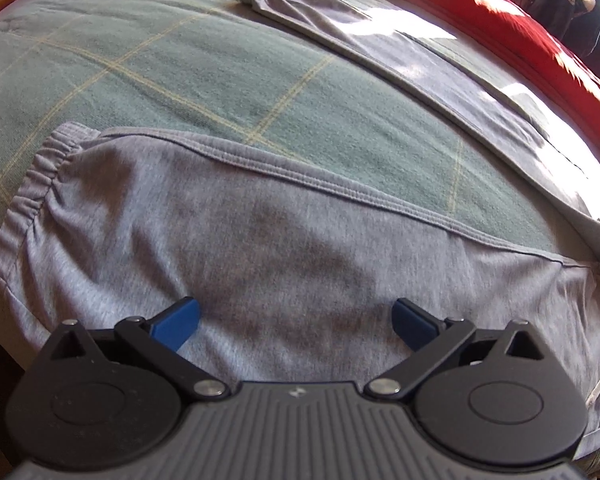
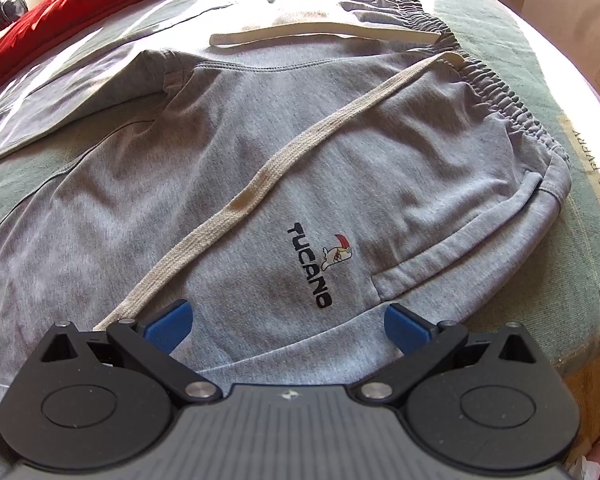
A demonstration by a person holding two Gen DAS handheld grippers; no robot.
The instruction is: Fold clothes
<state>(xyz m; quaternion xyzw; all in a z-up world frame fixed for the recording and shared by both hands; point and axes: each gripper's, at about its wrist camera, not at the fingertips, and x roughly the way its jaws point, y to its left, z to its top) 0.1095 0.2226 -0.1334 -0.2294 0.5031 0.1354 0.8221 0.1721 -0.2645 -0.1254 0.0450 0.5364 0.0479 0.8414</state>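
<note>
Soft grey marl sweatpants, perhaps fleece

Sweatpants cut off, left edge

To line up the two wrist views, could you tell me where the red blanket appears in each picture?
Left wrist: the red blanket runs along the upper right, beyond the grey sweatpants.
Right wrist: it lies in the upper left corner.
Shared landmark: the green checked bedcover under the sweatpants.

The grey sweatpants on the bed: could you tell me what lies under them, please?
Under the grey sweatpants lies a green checked blanket, visible around them; whatever is directly beneath the fabric is covered.
</note>
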